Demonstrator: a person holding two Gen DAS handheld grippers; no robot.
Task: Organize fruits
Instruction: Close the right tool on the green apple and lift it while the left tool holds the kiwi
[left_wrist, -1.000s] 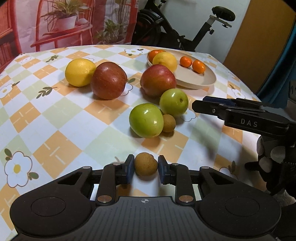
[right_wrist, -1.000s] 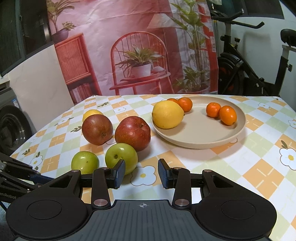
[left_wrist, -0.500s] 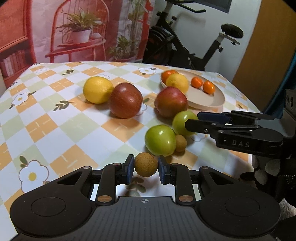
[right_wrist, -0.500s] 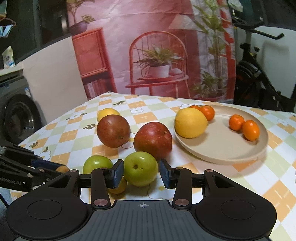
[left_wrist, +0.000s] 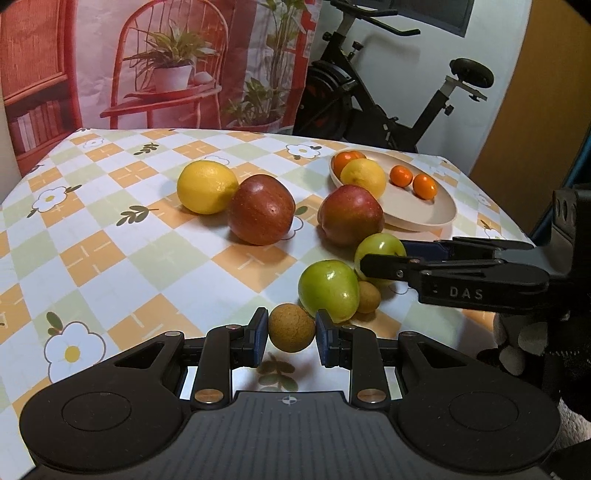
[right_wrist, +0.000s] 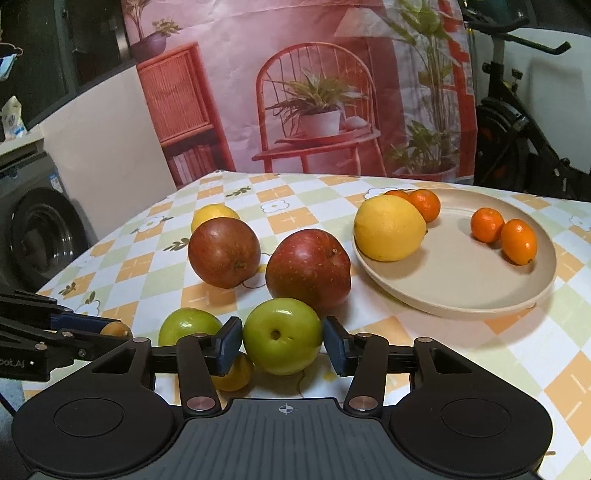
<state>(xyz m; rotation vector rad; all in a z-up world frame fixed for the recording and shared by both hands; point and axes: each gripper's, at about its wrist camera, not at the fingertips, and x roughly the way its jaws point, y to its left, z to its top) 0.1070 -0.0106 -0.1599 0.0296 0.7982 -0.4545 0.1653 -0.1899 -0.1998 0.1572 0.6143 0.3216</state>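
On the counter (left_wrist: 110, 236), under a checked cloth with flowers, the fruit runs from left to right. Farthest left in the left wrist view lies a yellow lemon (left_wrist: 207, 192), touching a dark red apple (left_wrist: 261, 209) just to its right. Nearer the camera, the left hand-held gripper (left_wrist: 291, 332) is clamped tight on a small round brown fruit (left_wrist: 291, 332), both pads pressing its sides; its shadow falls on the cloth below, so it seems lifted clear of the cloth. Just right of it sits a green apple (left_wrist: 328, 290), with a second small brown fruit (left_wrist: 368, 297) tucked against its right side. Behind these stands another green apple (left_wrist: 380, 251), which the right hand-held gripper (right_wrist: 282, 341) reaches from the right. In the right wrist view this apple (right_wrist: 282, 336) lies between the jaws, which are opening; a thin gap shows on each side, so the pads do not press it. A second red apple (left_wrist: 350, 215) rests behind it, close against the beige plate (left_wrist: 417, 216). The plate, at the far right, carries a second lemon (left_wrist: 364, 176) and three small oranges: one (left_wrist: 345, 160) behind that lemon, and two (left_wrist: 413, 181) touching each other further right.
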